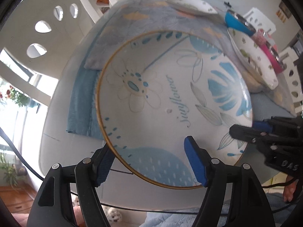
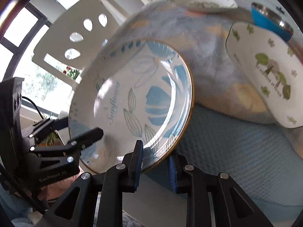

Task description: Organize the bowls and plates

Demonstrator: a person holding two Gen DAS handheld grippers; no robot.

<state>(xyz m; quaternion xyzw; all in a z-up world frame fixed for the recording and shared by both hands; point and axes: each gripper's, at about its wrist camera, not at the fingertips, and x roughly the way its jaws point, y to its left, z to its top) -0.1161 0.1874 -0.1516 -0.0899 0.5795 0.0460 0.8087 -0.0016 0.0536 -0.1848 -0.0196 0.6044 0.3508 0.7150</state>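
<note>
The blue-flowered plate (image 1: 170,102) is held tilted above the surface (image 1: 56,151), its rim straddled by both hand-held grippers: the left hand-held gripper (image 1: 149,162) with fingers apart, the right hand-held gripper (image 2: 155,167) nearly closed on the rim. A transfer appears in hand. Beyond the plate, a green-patterned dish (image 2: 265,75) and blue bowl (image 2: 269,20) are seen; stacking there is probably required next.

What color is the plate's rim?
Golden brown, thin around the plate; clearest in the left wrist view.
</note>
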